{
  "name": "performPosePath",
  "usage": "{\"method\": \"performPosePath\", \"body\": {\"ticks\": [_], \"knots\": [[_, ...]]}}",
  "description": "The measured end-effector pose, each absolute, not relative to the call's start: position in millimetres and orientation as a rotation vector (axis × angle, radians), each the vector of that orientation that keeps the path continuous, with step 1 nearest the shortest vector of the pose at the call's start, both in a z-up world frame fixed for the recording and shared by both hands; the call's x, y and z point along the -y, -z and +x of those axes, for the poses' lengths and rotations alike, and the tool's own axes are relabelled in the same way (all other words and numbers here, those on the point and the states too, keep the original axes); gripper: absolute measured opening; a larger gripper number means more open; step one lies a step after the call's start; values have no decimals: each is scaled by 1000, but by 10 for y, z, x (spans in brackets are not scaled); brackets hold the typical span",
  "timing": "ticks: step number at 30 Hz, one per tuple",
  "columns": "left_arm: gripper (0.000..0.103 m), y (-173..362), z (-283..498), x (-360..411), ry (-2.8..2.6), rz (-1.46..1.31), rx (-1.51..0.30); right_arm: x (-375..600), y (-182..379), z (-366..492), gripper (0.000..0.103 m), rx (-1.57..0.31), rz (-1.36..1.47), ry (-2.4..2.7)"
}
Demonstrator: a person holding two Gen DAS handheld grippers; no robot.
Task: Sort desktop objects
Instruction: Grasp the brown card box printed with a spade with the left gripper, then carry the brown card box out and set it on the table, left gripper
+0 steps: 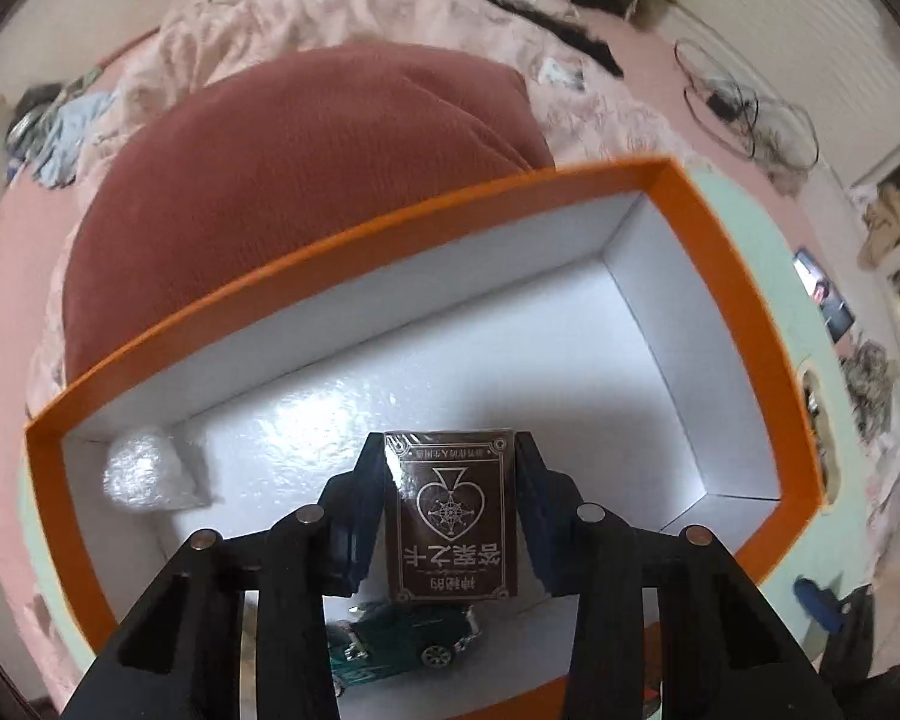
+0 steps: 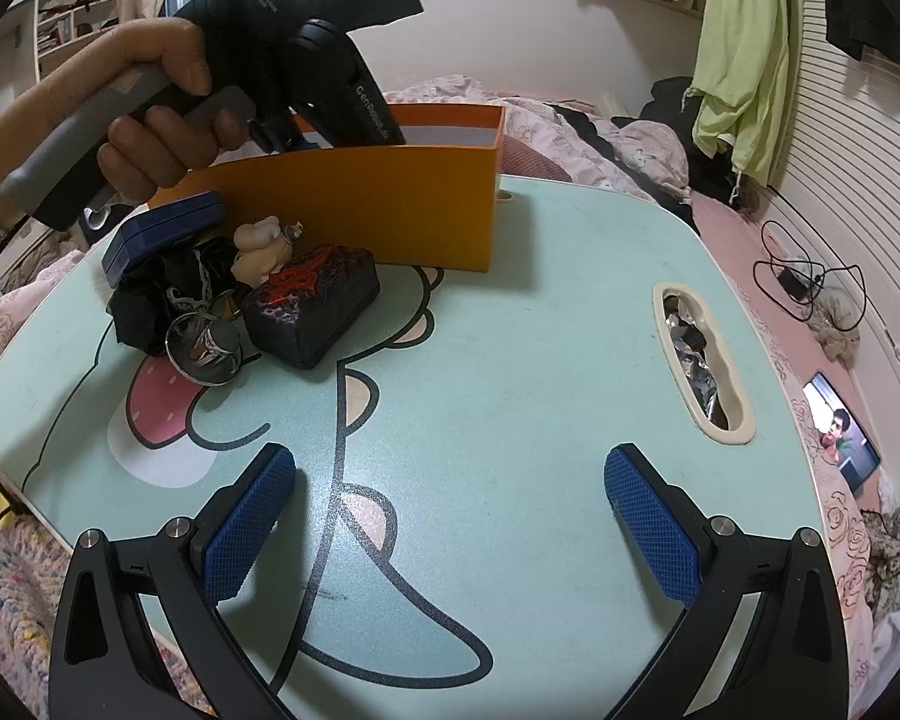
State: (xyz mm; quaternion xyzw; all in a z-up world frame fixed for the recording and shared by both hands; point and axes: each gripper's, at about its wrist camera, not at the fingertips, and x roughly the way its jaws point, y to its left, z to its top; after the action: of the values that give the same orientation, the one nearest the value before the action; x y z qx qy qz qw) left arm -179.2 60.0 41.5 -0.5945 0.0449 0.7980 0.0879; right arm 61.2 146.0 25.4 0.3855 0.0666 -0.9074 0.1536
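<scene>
The left gripper (image 1: 450,450) pinched one brown, glossy card box (image 1: 455,516) between its two dark ribbed pads, pointing down into the orange box (image 1: 732,276). The card box was a flat rectangle printed with a spade-and-heart emblem and Chinese characters, seen upside down; the small print could not be read. It hung over the white, shiny floor of the orange box, a straight-walled cardboard rectangle with white inner walls. At six o'clock from the card box lay one green toy car (image 1: 402,645) with silvery wheels; at nine o'clock, in the corner, sat one crinkled clear plastic wad (image 1: 147,471).

The right gripper (image 2: 450,501) stood spread with nothing between its two blue, diamond-textured pads (image 2: 654,528), over the mint-green table (image 2: 570,312), smooth and printed with a cartoon figure. At eleven o'clock from it lay a small heap: one dark padded pouch (image 2: 315,312) with red markings, one blue flat case (image 2: 162,234), one beige figurine (image 2: 264,249), one round shiny metal piece (image 2: 204,348) and one black crumpled bundle (image 2: 150,294). Above them a hand (image 2: 144,120) gripped the left device's grey handle, whose black body bore partly legible white lettering.
</scene>
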Motion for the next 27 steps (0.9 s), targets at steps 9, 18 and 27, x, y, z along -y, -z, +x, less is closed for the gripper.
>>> {"method": "performPosePath", "body": {"ticks": [9,18,27], "knots": [[39,-1290,-1182,-307,-2508,-1401,72,-1457,-255,627,103,-192,1106,2602],[50,-928,-532,-296,-2471,-1277,108,-1463,-251,626,103,-191,1106,2602],[85,-795,75,15,-2558,-1179,127,-1458,-250,633,103,-192,1106,2604]]}}
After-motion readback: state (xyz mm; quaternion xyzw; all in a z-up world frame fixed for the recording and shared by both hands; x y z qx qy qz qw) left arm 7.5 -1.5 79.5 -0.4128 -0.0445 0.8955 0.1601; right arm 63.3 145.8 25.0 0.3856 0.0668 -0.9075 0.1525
